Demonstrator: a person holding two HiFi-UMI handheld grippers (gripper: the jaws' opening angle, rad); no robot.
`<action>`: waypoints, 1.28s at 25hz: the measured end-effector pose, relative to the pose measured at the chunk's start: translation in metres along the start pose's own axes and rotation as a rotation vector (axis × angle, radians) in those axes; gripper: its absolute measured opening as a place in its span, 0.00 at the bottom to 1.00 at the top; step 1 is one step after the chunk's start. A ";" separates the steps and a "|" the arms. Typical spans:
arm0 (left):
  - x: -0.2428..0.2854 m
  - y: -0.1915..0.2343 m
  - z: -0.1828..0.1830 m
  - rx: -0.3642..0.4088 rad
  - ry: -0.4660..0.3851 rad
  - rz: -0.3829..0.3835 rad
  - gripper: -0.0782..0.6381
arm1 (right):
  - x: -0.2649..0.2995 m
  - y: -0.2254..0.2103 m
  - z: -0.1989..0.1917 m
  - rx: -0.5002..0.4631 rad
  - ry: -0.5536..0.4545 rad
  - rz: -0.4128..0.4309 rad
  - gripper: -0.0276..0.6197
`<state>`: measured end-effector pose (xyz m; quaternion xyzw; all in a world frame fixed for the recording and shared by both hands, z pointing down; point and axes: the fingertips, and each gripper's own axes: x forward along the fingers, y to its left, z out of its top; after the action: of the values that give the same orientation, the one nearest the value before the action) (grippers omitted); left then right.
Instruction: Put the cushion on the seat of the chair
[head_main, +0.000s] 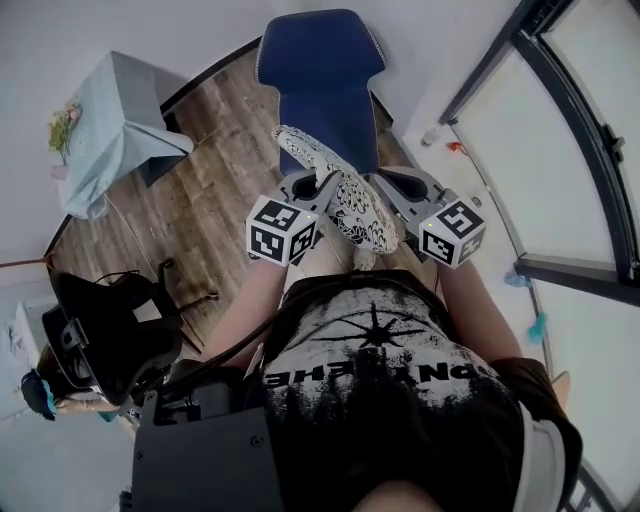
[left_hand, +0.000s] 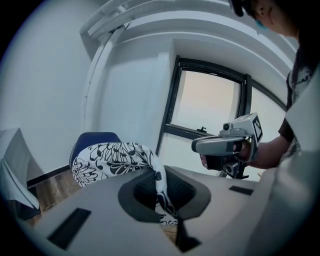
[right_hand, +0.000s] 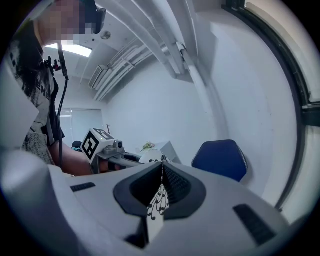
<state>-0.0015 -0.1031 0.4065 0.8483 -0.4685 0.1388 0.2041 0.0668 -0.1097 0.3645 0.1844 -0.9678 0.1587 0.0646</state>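
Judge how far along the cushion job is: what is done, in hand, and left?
Done: the cushion is lifted, left gripper and right gripper both shut on its edges. In hand: it is held in the air before the blue chair. Left: lay it on the bare seat, let go.

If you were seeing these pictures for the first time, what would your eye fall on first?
The black-and-white flowered cushion stands out most, held up at the middle of the head view. One edge is pinched in the left gripper and another in the right gripper. Just beyond it, at the top of that view, the blue chair stands on the wooden floor.
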 end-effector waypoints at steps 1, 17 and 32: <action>0.005 0.002 0.001 -0.004 0.001 0.005 0.14 | 0.002 -0.005 0.000 0.002 0.003 0.005 0.07; 0.065 0.031 0.016 -0.028 0.014 -0.011 0.14 | 0.017 -0.070 0.004 0.025 0.029 -0.021 0.07; 0.139 0.099 0.027 -0.020 0.124 -0.165 0.14 | 0.074 -0.141 0.006 0.103 0.050 -0.161 0.07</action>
<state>-0.0126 -0.2657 0.4637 0.8716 -0.3849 0.1693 0.2520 0.0516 -0.2609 0.4125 0.2608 -0.9385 0.2068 0.0917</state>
